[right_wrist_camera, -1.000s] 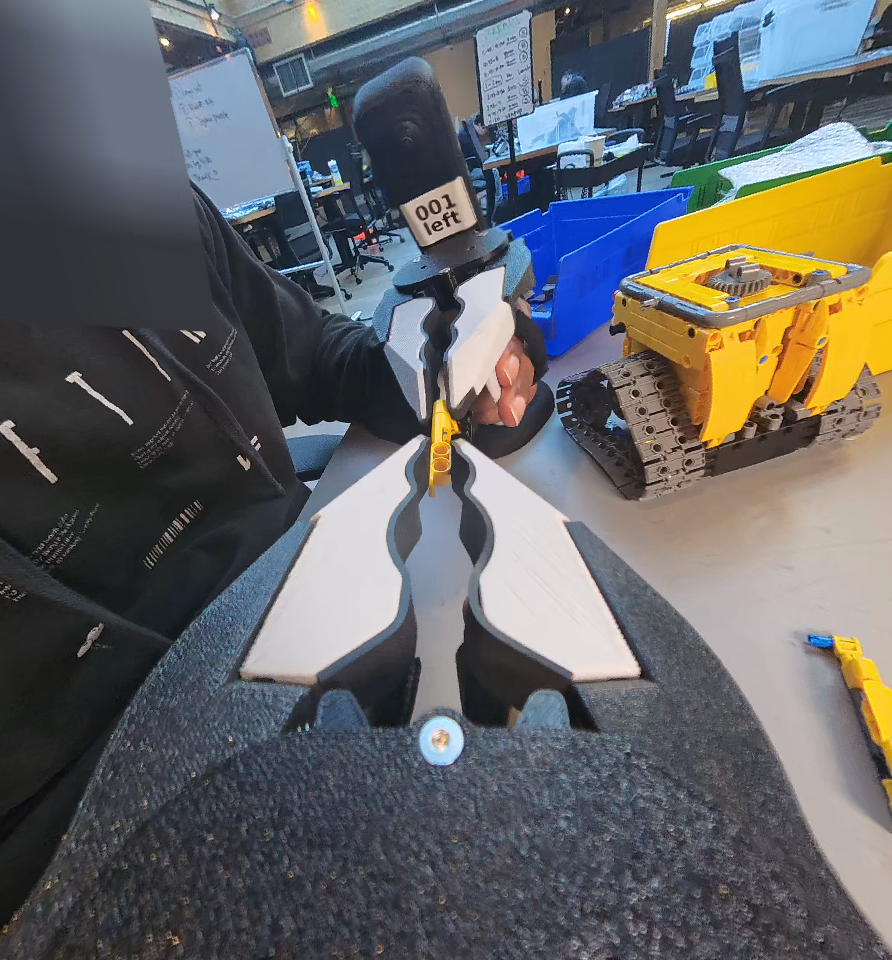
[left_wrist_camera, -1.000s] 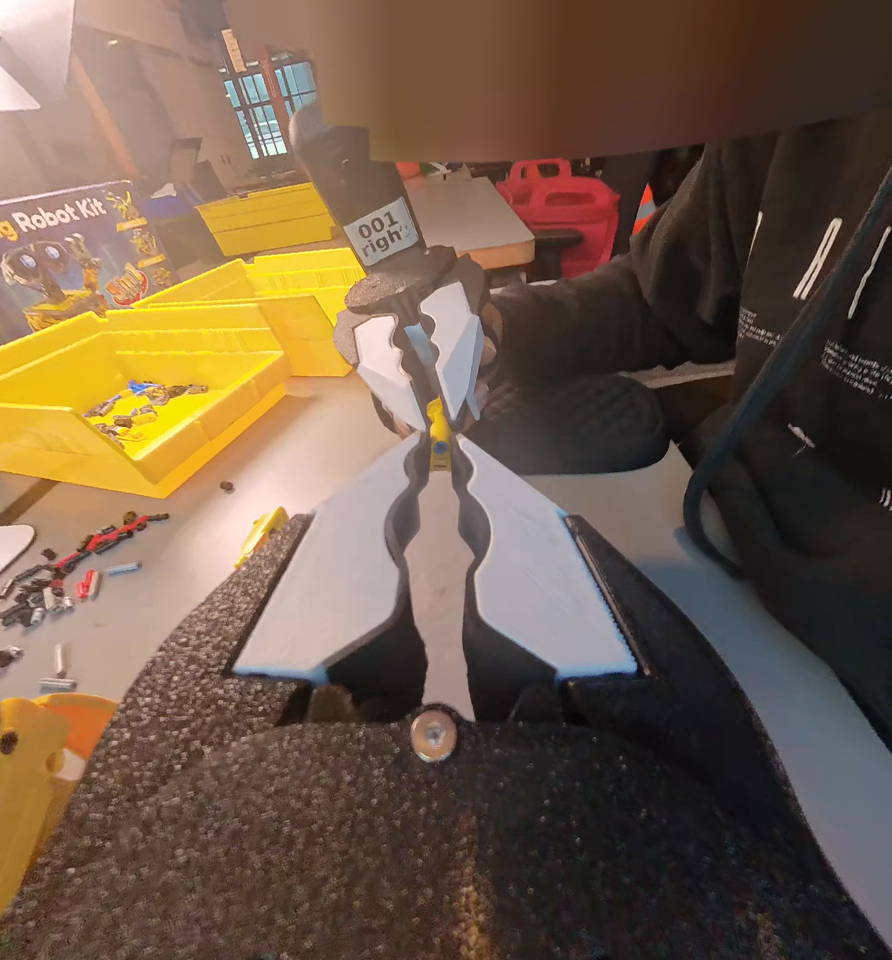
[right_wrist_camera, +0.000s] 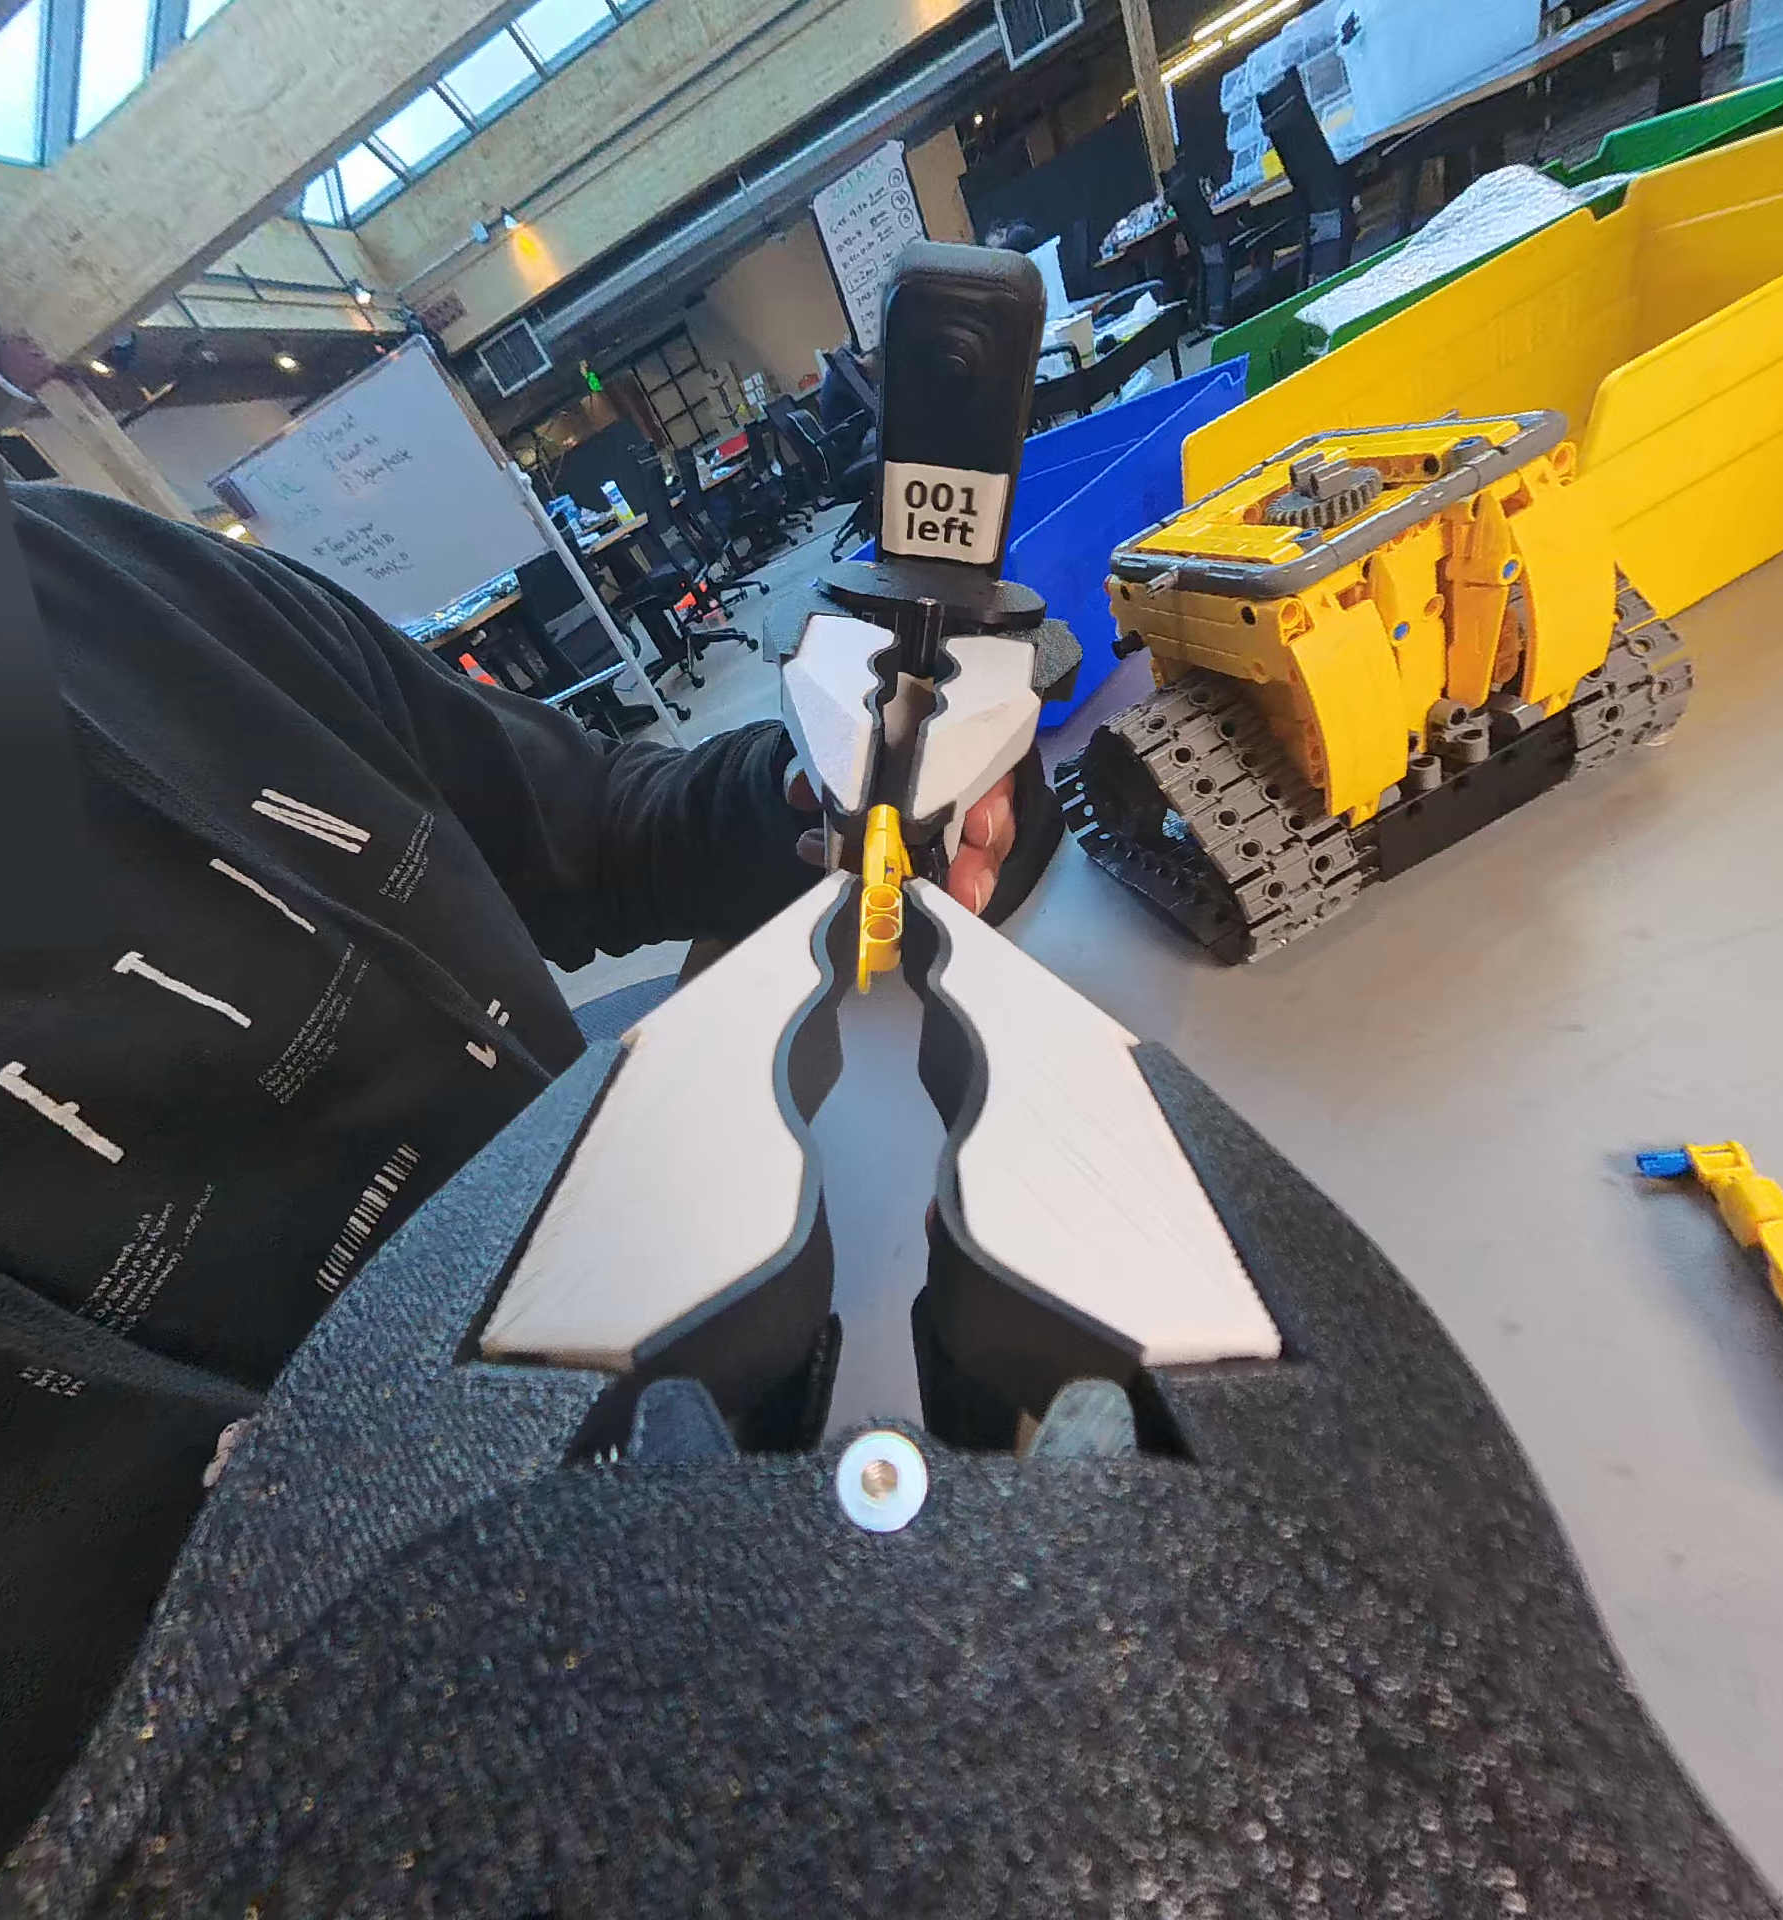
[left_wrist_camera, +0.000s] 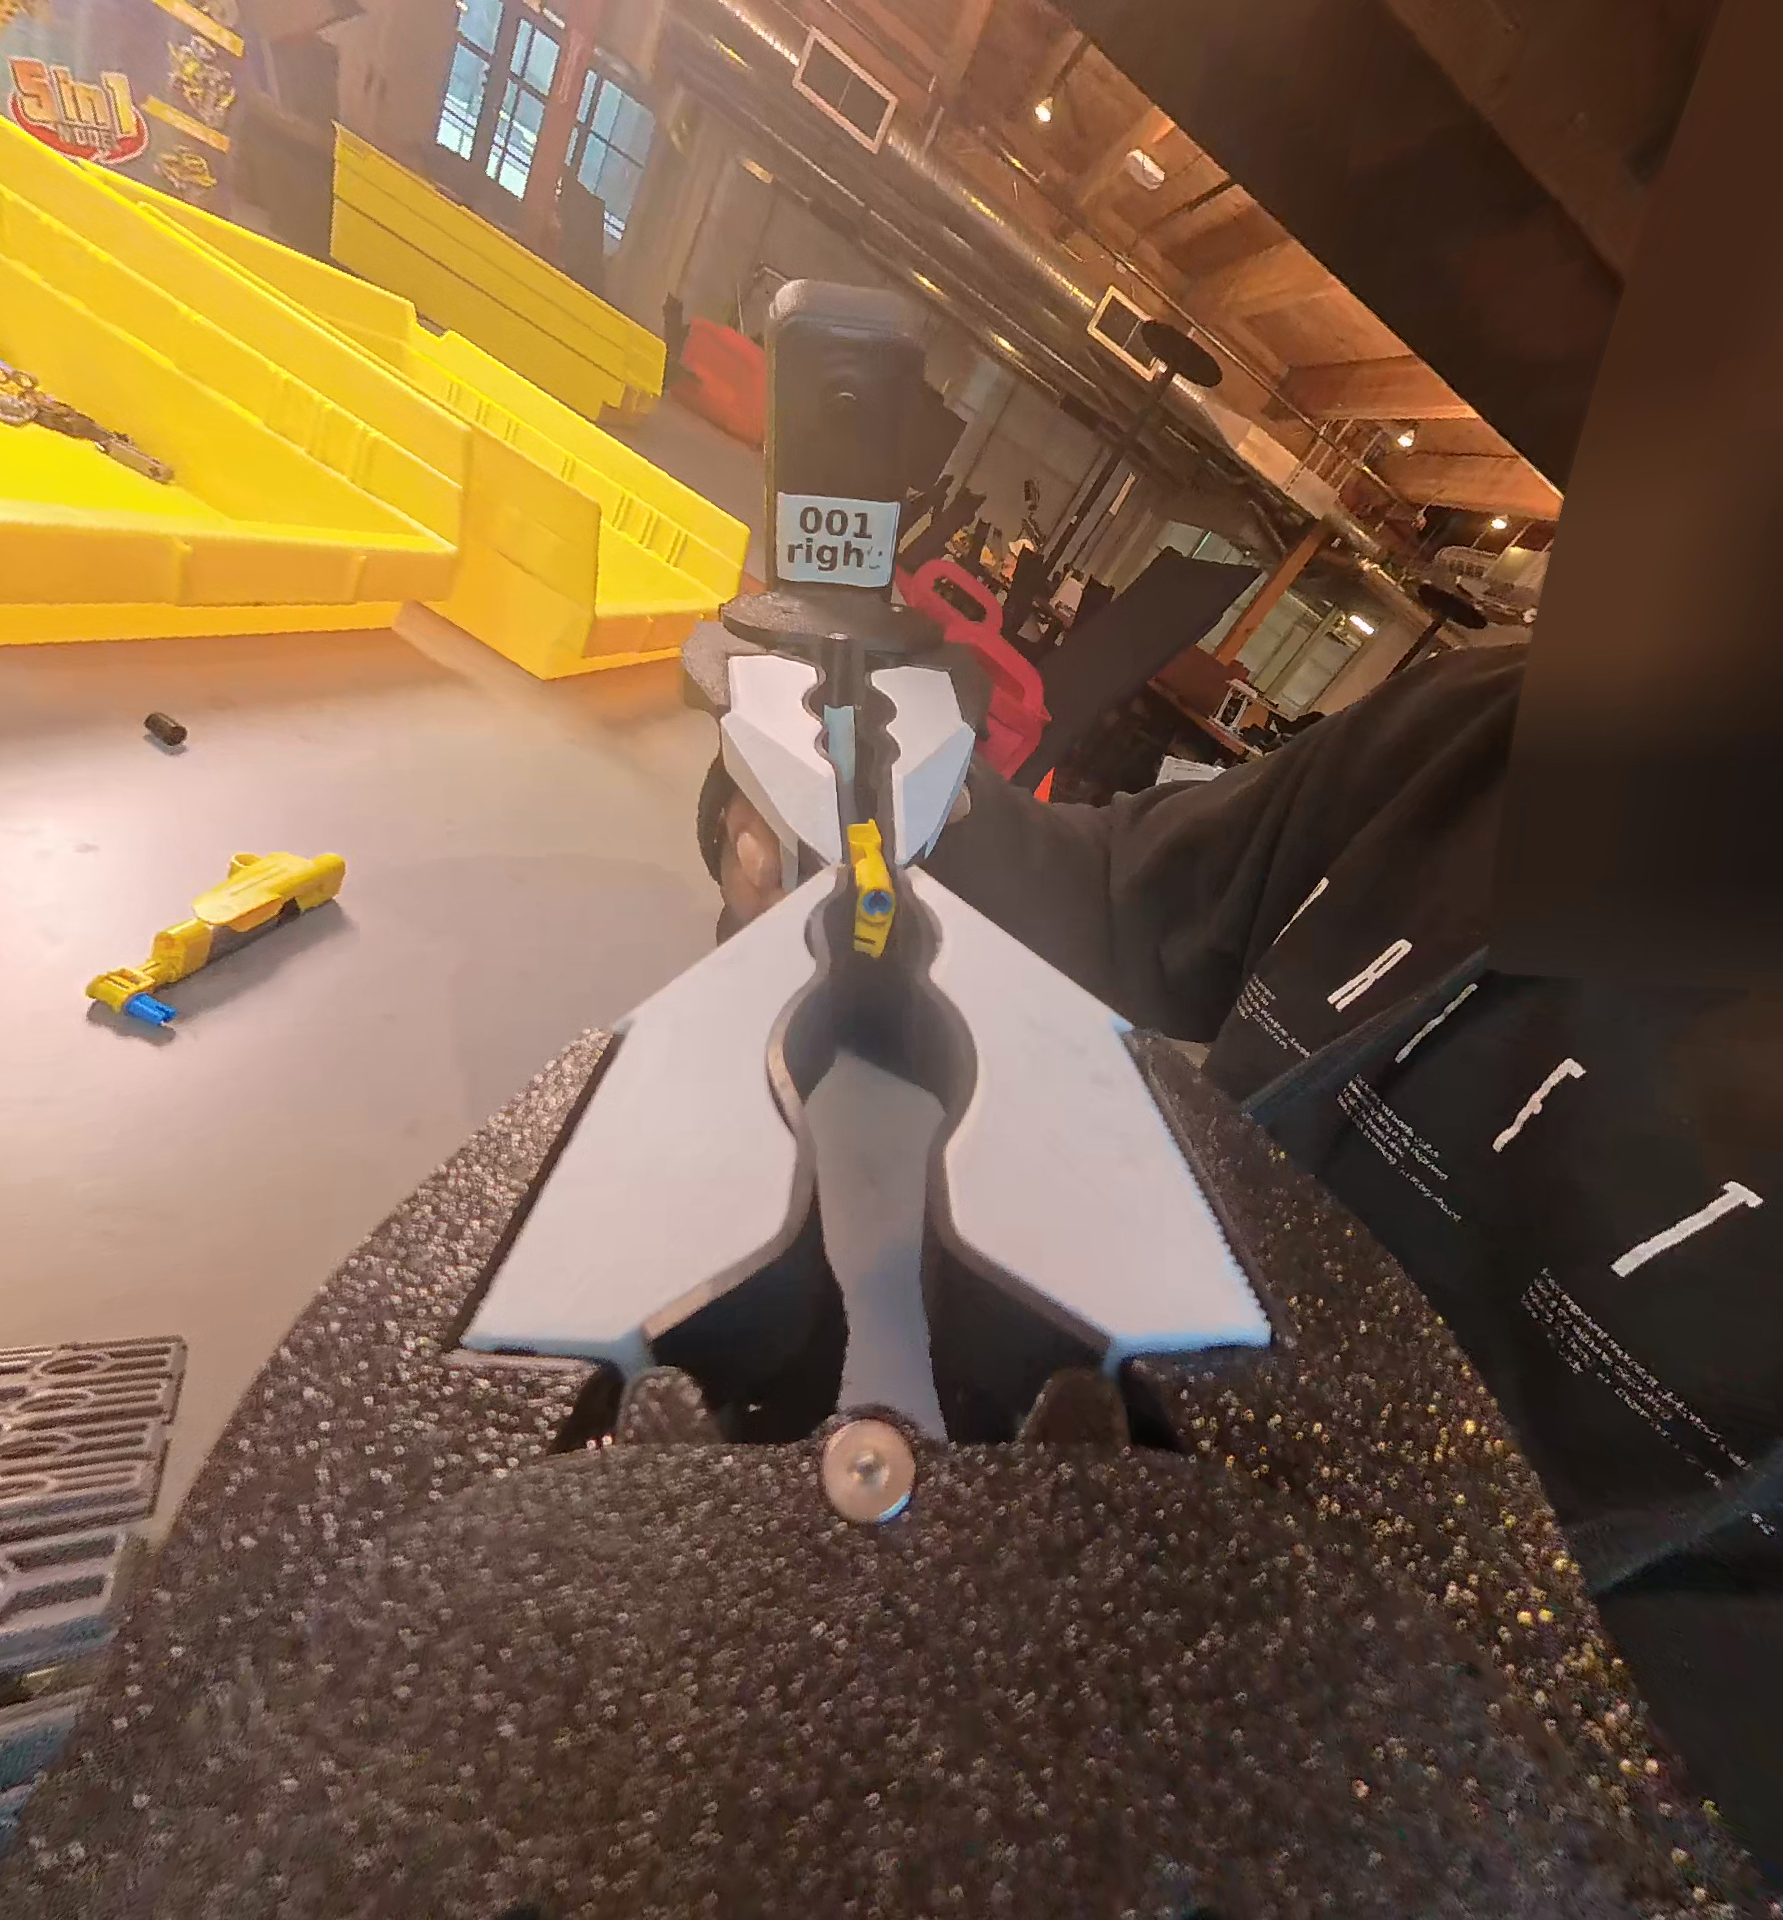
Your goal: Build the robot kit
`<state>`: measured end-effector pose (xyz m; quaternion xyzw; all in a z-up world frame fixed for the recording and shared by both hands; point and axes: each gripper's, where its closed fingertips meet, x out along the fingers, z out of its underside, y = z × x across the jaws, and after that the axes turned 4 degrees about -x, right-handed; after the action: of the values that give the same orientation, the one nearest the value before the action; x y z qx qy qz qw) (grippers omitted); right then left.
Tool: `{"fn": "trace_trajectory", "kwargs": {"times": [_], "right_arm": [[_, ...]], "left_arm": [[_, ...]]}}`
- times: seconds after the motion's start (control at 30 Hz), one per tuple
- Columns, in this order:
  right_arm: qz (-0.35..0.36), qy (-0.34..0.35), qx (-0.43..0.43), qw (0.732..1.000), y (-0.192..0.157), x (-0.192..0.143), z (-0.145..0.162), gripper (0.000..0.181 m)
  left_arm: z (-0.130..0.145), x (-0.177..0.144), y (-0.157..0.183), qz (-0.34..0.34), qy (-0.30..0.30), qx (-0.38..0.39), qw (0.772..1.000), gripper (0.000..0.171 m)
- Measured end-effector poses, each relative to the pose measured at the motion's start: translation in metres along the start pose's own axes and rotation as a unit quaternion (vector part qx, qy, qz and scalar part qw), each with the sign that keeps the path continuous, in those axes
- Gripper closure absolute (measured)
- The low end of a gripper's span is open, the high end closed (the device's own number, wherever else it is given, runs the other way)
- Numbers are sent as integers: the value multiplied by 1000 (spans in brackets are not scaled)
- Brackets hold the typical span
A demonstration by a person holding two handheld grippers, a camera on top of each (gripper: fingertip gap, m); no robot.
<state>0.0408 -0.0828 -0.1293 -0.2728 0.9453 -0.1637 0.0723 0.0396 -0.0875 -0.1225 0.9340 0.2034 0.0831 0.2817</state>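
Fingers of both grippers point(left_wrist_camera: 866, 894) point(right_wrist_camera: 882, 894) pinch yellow piece point(right_wrist_camera: 879, 914).

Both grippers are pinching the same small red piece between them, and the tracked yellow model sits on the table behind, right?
Not red: the piece is yellow, as the right wrist view shows. Both grippers, left and right, pinch it, and the tracked model sits on the table behind.
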Motion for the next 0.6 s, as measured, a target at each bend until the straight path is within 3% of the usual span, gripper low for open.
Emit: {"fn": "trace_trajectory", "kwargs": {"times": [0.27,0.6], "right_arm": [[8,0,-4,1000,3,0,0,175],[3,5,9,1000,3,-1,0,174]], "left_arm": [[0,0,-3,5,8,-40,999,166],[-1,-1,-3,1,11,-30,999,166]]}}
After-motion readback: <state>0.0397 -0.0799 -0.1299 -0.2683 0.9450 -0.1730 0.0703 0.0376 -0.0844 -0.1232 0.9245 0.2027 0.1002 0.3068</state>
